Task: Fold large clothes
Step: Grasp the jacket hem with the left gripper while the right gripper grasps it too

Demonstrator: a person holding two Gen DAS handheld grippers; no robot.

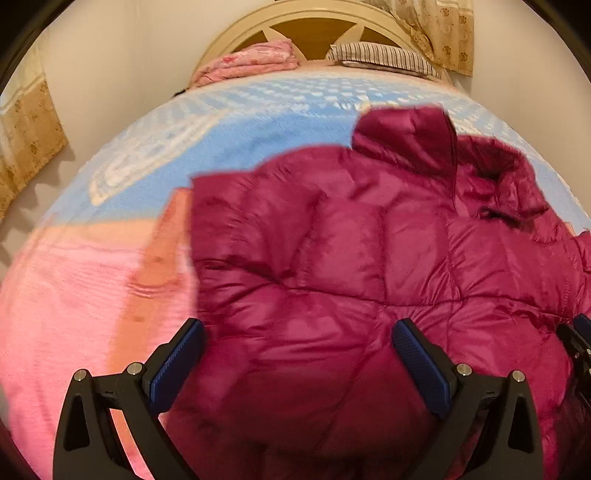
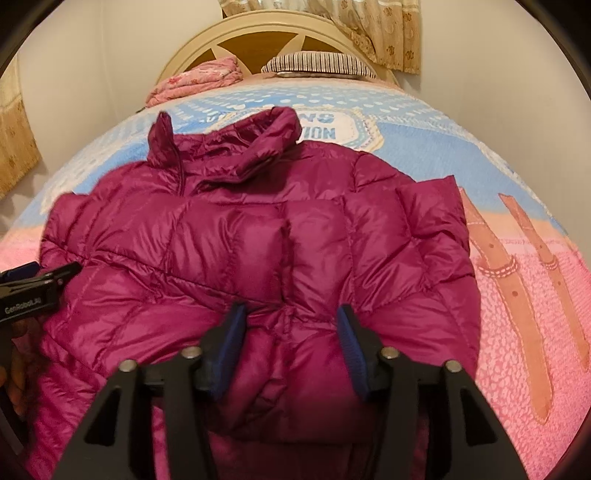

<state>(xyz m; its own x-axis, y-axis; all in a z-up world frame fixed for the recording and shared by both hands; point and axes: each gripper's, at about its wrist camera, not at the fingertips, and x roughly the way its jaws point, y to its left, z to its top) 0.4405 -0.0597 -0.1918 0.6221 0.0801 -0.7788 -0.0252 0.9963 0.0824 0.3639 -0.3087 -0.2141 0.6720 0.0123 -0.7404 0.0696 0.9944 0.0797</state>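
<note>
We note the magenta down jacket [image 2: 258, 251] lying on the bed's blue-and-pink blanket [image 2: 517, 295], collar [image 2: 258, 147] toward the headboard [image 2: 280, 33], hem nearest us. Its sides look already turned inward: a straight folded edge shows on the left in the left wrist view, and a squared sleeve panel [image 2: 432, 218] lies over the body on the right.

Left gripper [image 1: 297, 354]: jaws spread wide, holding nothing, hovering over the jacket's lower left portion. Right gripper [image 2: 291, 332]: jaws partly closed, with a ridge of quilted fabric bunched between the blue pads [image 2: 349, 339] near the hem. We judge it a pinch on the fabric, though the contact points are hidden by the puffed shell, so we cannot confirm a firm hold.

Step in hand, as we read it: taking the hem to fold it up toward the collar.

Risks from here:
- The shell is slick and air-filled; a shallow pinch may catch only the top layer, and the hem would slip out during the lift.
- Lifting with one side gripped and the left still released would skew the fold and drag the tucked sleeve panel open.
- Trapped air may spring the fold back unless pressed down.

A folded pink quilt [image 2: 195, 79] and striped pillow [image 2: 317, 62] sit well apart at the headboard.
</note>
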